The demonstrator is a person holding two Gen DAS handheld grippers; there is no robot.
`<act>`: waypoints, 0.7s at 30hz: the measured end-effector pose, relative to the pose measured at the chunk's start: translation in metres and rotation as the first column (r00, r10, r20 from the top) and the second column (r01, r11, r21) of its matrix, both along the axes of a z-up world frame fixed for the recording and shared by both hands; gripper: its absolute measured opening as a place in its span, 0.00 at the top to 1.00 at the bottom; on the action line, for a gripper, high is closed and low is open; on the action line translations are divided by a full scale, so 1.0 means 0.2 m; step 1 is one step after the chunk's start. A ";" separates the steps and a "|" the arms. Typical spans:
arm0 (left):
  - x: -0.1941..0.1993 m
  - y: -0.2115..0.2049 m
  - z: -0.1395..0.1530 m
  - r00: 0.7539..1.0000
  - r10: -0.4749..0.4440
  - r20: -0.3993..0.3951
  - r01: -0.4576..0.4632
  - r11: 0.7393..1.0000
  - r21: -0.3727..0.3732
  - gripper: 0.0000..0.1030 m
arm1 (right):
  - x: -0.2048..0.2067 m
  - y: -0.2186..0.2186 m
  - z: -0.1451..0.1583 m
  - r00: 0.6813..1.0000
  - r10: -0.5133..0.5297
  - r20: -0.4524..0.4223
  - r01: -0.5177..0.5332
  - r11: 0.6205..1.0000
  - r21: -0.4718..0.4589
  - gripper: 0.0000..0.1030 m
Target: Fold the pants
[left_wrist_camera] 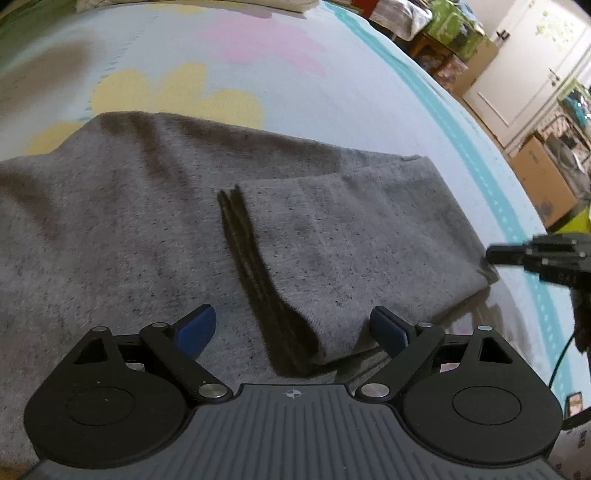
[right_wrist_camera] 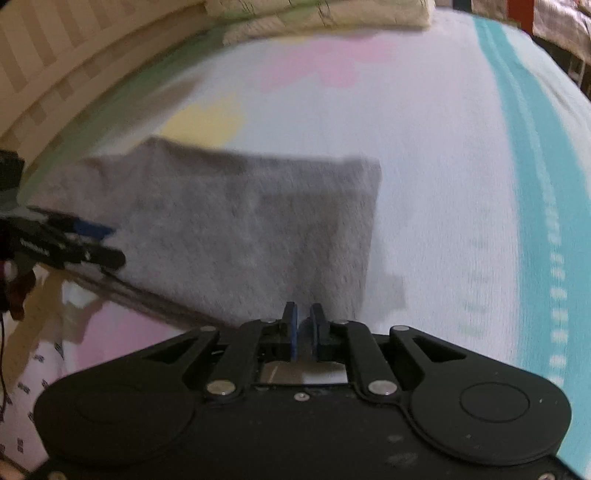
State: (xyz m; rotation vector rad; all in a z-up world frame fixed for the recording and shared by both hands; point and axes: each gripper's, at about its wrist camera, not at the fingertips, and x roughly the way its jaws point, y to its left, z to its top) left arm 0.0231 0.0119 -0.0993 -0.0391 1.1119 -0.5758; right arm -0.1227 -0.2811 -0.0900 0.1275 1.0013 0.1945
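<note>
Grey speckled pants (left_wrist_camera: 155, 221) lie folded on the bed, with a leg end folded over the top and a dark cuff band (left_wrist_camera: 255, 280) across the middle. My left gripper (left_wrist_camera: 293, 330) is open, its blue pads just above the cuff band. My right gripper (right_wrist_camera: 303, 332) is shut, its tips at the near right corner of the pants (right_wrist_camera: 240, 229); whether cloth is pinched between them is not clear. The right gripper also shows in the left wrist view (left_wrist_camera: 517, 254) at the pants' right edge. The left gripper shows at the left in the right wrist view (right_wrist_camera: 92, 243).
The bed sheet (left_wrist_camera: 332, 85) is pale with pink and yellow flowers and a teal stripe near its right edge. Folded cream bedding (right_wrist_camera: 314, 14) lies at the far end. Cardboard boxes (left_wrist_camera: 543, 181) and a white door stand beyond the bed.
</note>
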 end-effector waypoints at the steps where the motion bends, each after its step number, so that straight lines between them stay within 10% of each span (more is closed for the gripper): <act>1: 0.00 0.01 0.00 1.000 0.007 0.000 -0.007 1.000 0.000 0.12 | 0.02 0.00 0.02 1.000 0.004 0.021 -0.004 1.000 -0.005 0.90; 12: -0.02 0.12 0.03 0.996 0.091 -0.002 -0.091 0.996 -0.023 0.12 | 0.48 -0.02 -0.18 0.999 -0.012 -0.041 0.010 0.999 -0.044 0.86; 21: -0.08 0.37 0.08 0.939 0.345 -0.006 -0.344 0.935 -0.089 0.11 | 0.59 0.18 0.05 0.983 0.173 0.063 -0.171 0.985 -0.038 0.85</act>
